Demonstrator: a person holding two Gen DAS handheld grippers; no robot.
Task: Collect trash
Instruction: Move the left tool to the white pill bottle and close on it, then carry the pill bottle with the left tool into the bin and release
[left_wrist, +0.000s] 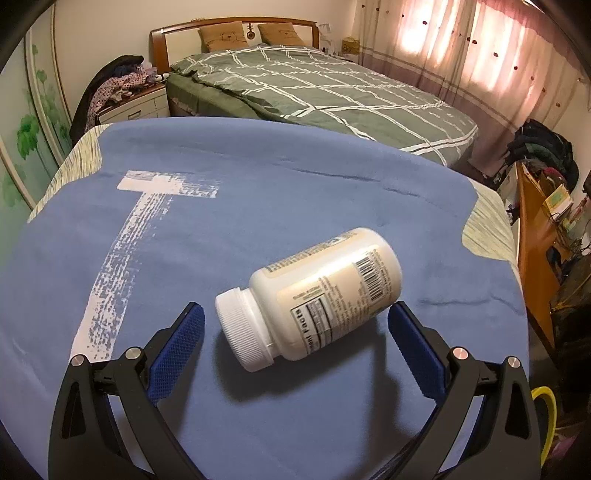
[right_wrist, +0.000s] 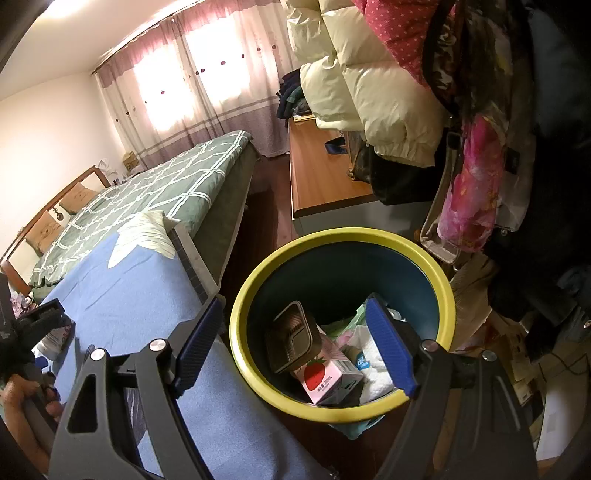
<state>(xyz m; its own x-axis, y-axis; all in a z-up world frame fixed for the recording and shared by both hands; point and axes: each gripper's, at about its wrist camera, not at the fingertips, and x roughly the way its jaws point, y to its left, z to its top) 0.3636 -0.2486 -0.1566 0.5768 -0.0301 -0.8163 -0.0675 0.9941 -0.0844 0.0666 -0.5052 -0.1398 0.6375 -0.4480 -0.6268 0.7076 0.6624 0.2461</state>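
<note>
A white pill bottle (left_wrist: 310, 297) lies on its side on a blue cloth (left_wrist: 258, 192) with a faded white print, its ribbed cap toward the lower left and its barcode label facing up. The left gripper (left_wrist: 295, 325) stands with its jaws wide, 1 blue pad on each side of the bottle; the right pad sits just beside the bottle's body, the left pad is clearly apart from the cap, and neither presses on it. The right gripper (right_wrist: 291, 332) hangs over a yellow-rimmed bin (right_wrist: 251, 295) that stands on the floor just beside the cloth-covered surface, its jaws wide with nothing between them. Inside the bin lie a pink strawberry milk carton (right_wrist: 325, 376), a dark ridged tray (right_wrist: 291, 339) and some white paper. Behind the cloth is a bed (left_wrist: 332, 92) with a green checked quilt, and pink curtains (left_wrist: 461, 48) cover a bright window.
</note>
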